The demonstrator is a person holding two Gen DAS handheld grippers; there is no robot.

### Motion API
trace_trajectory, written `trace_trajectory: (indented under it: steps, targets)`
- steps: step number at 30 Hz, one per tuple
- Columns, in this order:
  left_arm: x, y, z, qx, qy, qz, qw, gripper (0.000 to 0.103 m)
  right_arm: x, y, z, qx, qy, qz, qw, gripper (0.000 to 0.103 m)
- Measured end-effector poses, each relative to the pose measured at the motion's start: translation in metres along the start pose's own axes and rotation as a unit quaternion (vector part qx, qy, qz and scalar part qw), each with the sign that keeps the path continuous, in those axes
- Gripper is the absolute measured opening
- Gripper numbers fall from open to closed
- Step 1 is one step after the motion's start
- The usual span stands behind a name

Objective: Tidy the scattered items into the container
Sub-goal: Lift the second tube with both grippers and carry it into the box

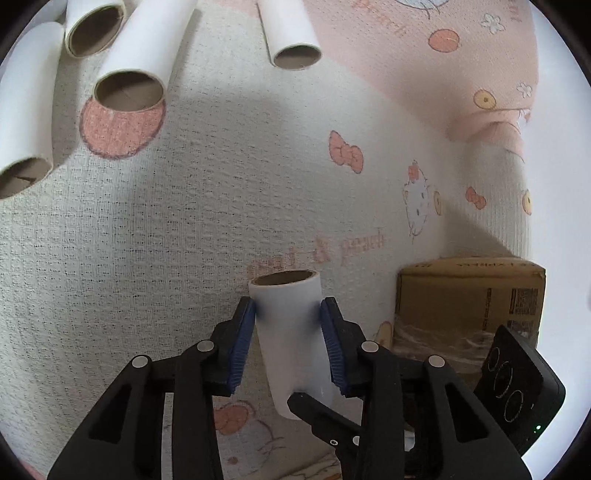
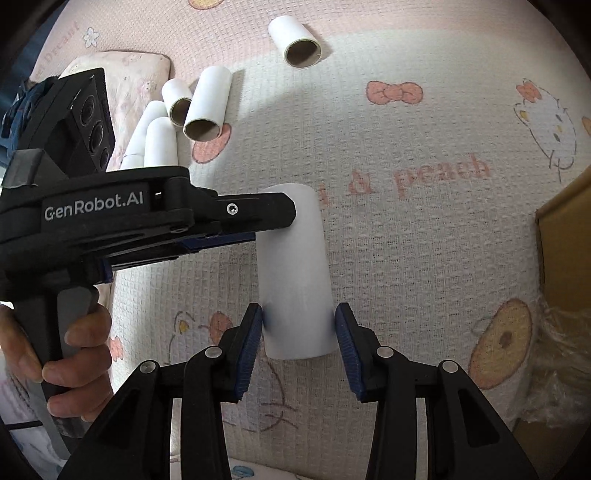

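White cardboard tubes are the items I see on my feeds, lying on a cream waffle-weave blanket (image 1: 155, 229) printed with pink bows, cartoon cats and peach-coloured lettering.

Left wrist view, left to right: a cluster of three white cardboard tubes (image 1: 129, 55) lies at the upper left, open brown ends toward the camera, with a lone white cardboard tube (image 1: 290, 35) apart from them at top centre. In the lower centre, my left gripper (image 1: 288, 315) pinches a held white cardboard tube (image 1: 291, 332) between its blue pads (image 1: 243, 343), both pads pressed against the tube's sides. A brown corrugated cardboard box (image 1: 469, 295) sits on the blanket at the right, near the held tube. The black body of the other gripper shows at the lower right edge.

Right wrist view, left to right: a bare hand (image 2: 79, 358) grips the black handle of the left gripper (image 2: 275, 225), whose jaw reaches in from the left and clamps the upper part of the held tube (image 2: 295, 273). Behind it lies the tube cluster (image 2: 192, 107), and the lone tube (image 2: 297, 40) rests further back. My right gripper (image 2: 299, 325) is spread around the lower end of the same held tube; its left pad (image 2: 251, 347) touches or nearly touches the tube, while the right pad stands slightly clear. The box edge (image 2: 565, 236) shows at far right.
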State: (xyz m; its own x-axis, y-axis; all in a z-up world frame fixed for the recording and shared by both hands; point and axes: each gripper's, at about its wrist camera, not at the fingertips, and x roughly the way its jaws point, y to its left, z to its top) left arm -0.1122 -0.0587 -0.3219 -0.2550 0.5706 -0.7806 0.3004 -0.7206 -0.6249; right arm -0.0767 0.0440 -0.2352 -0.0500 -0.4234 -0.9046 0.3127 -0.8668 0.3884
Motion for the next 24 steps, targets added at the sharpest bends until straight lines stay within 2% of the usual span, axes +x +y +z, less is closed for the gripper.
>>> trace_trajectory:
  steps: [7, 13, 19, 24]
  targets:
    - [0.001, -0.001, -0.002, 0.007, -0.005, -0.003, 1.0, 0.043, 0.014, 0.0, 0.011, -0.004, 0.017, 0.004, 1.0, 0.041]
    - [0.007, 0.002, -0.005, -0.025, -0.015, -0.016, 0.9994, 0.046, 0.029, -0.002, 0.022, 0.006, 0.033, 0.001, 0.999, 0.042]
    - [0.007, -0.01, -0.008, -0.003, -0.009, 0.004, 0.9999, 0.045, 0.028, 0.002, 0.024, -0.006, 0.033, -0.001, 0.999, 0.041]
    - [-0.007, -0.026, -0.013, 0.024, -0.02, 0.008, 0.9995, 0.045, 0.012, 0.004, 0.021, -0.002, 0.009, 0.006, 1.0, 0.041]
